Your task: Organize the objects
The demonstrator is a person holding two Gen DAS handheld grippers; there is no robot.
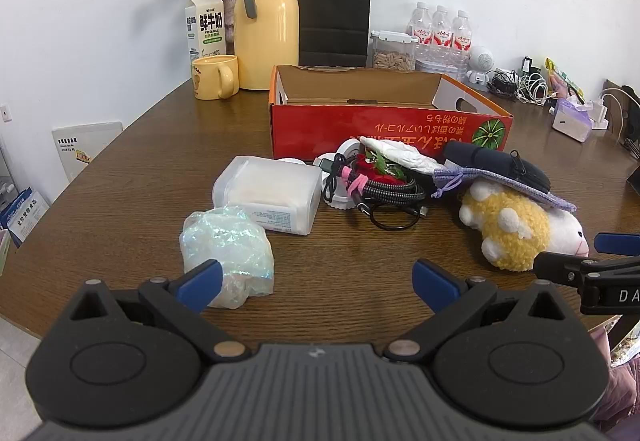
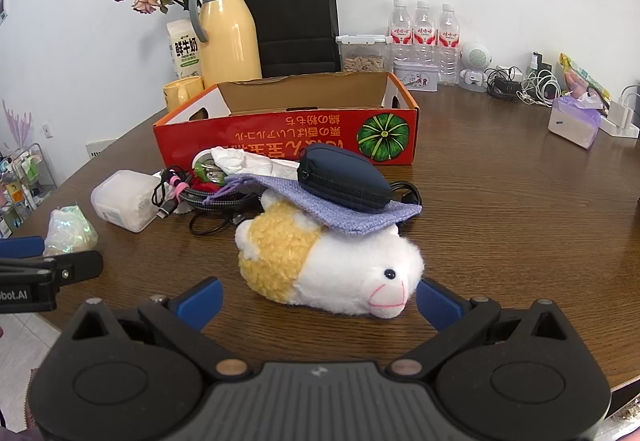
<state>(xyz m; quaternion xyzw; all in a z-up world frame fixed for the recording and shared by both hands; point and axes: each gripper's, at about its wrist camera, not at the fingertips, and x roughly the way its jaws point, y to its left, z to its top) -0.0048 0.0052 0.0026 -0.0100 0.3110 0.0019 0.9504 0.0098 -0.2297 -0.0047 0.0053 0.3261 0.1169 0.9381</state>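
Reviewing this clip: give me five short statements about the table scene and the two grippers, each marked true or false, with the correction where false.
1. The red cardboard box stands open at the top. True.
2. The plush toy lies inside the box. False: it lies on the wooden table, in front of the box.
3. A dark zip pouch rests on the purple cloth bag draped over the toy. True.
4. The right gripper is shut on the toy. False: its jaws stand wide open, the toy's head lying between them.
5. The left gripper holds the crinkly plastic bag. False: its jaws are open and the bag sits by one fingertip.
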